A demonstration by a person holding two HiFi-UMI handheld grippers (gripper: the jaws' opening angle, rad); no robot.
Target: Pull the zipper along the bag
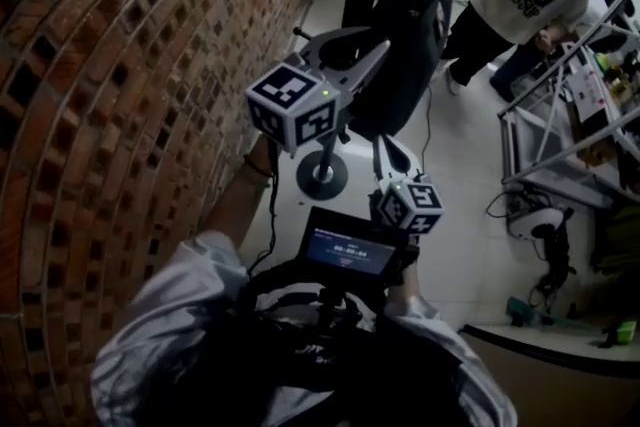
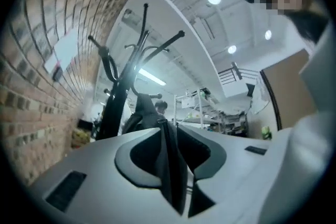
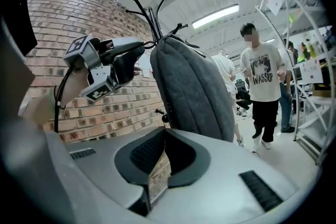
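A dark grey bag (image 3: 194,86) hangs on a black coat rack (image 3: 152,13) beside the brick wall. It also shows in the head view as the bag (image 1: 410,45). My left gripper (image 1: 372,55) reaches up to the bag's upper edge, and from the right gripper view the left gripper (image 3: 137,52) sits just left of the bag's top. In the left gripper view a dark strap (image 2: 172,165) from the bag lies between the slightly parted jaws of the left gripper (image 2: 169,131), with a slit showing beside it. My right gripper (image 3: 165,132) points at the bag's lower half, narrowly open and holding nothing.
A brick wall (image 1: 120,65) runs along the left. The rack's round base (image 1: 322,177) stands on the pale floor. A person in a white printed shirt (image 3: 262,78) stands right of the bag. Metal shelving (image 1: 570,105) and floor cables (image 1: 545,255) are at the right.
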